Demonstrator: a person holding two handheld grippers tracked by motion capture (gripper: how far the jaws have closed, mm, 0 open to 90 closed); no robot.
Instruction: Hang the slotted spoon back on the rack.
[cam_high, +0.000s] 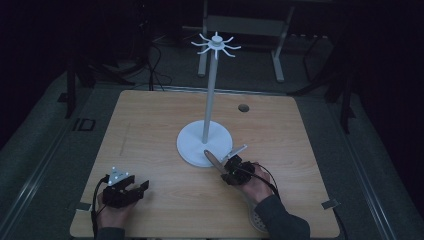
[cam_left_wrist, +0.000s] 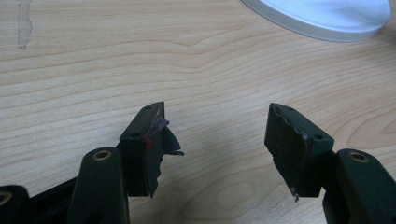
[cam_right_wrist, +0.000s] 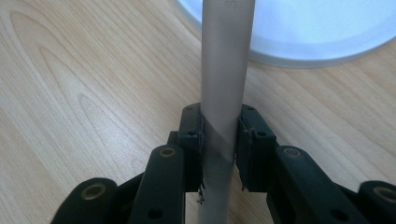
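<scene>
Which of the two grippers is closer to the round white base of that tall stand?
Right. The right gripper sits just off the white base, at its near edge, shut on a grey handle. The left gripper rests open, well back toward the table's near left corner.

The left gripper is black, with two angular jaw blocks on jointed arms pinned by brass-ringed pivots, its pads frayed and marked with a red smear; in the high view a grey three-cornered plate with white dots tops it. The right gripper is the same black build, with small screw holes in its blocks. Black cables trail from both, and the person wears dark grey long sleeves.
</scene>
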